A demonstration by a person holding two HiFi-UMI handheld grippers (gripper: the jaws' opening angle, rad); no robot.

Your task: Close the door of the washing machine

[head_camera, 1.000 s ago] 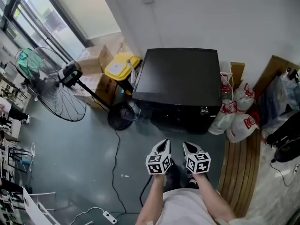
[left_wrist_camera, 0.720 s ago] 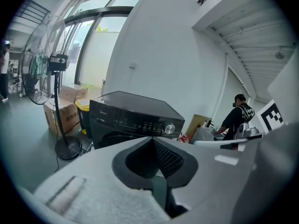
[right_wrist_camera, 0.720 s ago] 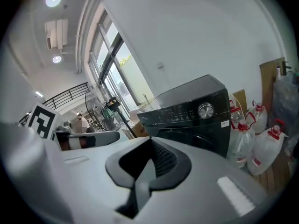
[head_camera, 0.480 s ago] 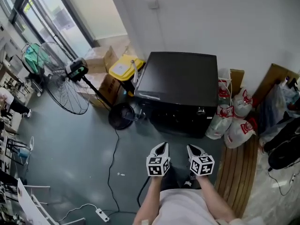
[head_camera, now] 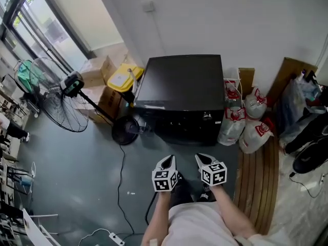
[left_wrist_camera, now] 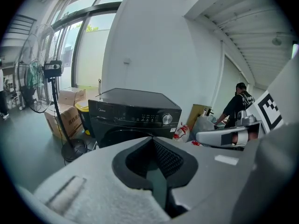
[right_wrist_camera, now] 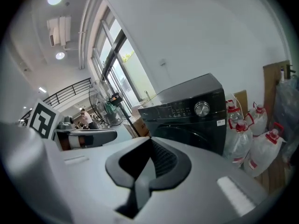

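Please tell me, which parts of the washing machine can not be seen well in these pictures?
Door: lower part hidden behind the left tongs and the right tongs in both gripper views; the head view looks down too steeply.
Panel print: too small to read in every view.

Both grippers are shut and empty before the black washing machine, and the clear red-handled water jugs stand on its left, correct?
No: the clear red-handled water jugs stand on the right of the black washing machine, as the head view shows. The left gripper and right gripper are shut and empty, as you said.
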